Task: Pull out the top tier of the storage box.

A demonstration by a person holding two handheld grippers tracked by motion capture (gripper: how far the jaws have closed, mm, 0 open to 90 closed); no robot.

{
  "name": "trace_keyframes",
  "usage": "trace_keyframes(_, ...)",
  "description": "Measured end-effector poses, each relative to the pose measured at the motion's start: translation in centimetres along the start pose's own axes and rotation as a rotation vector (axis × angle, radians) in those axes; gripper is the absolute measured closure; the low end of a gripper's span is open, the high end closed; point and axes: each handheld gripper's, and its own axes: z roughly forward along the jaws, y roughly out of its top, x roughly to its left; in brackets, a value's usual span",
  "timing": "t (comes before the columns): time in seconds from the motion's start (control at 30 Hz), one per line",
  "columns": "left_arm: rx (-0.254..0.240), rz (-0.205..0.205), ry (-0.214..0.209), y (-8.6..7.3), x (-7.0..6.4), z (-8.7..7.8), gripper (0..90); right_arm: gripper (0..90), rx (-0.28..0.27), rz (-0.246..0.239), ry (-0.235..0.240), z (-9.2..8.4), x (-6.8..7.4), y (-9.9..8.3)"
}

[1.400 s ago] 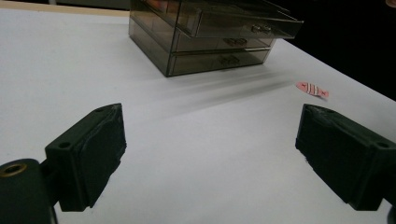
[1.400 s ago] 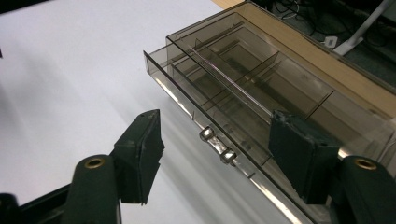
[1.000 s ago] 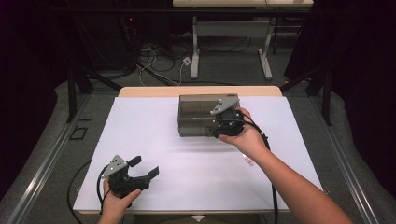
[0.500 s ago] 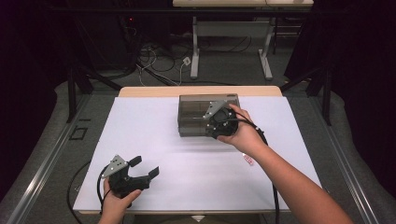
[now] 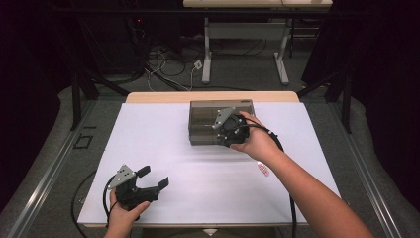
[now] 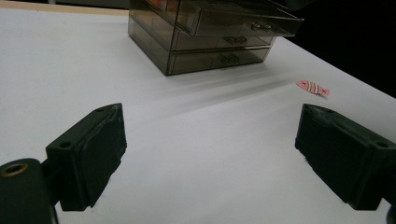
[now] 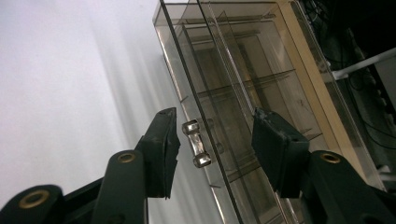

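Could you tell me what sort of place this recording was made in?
Probably a lab or recording studio: a white-topped table stands walled in by black curtains, loose cables lie on the floor behind it, and a smoked acrylic drawer unit sits on it.

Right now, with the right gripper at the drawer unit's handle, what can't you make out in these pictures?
- High view: the handle and jaws of the right gripper are hidden by its own body and the hand.
- Left gripper view: the drawer unit is cut off by the top edge.
- Right gripper view: which drawer the handle belongs to; the close angle hides the others.
- Small pink thing: too small to identify.
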Motion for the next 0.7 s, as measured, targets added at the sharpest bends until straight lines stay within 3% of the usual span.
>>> trace_keyframes(0.43,0.000,0.000,0.000,0.0,0.0,0.0,8.7,54.8,0.073,-0.030,0.005,1.1,0.0,-0.2)
trace_keyframes(0.7,0.007,0.003,0.002,0.0,0.1,0.0,8.8,61.3,0.110,-0.102,0.002,1.5,0.0,-0.4)
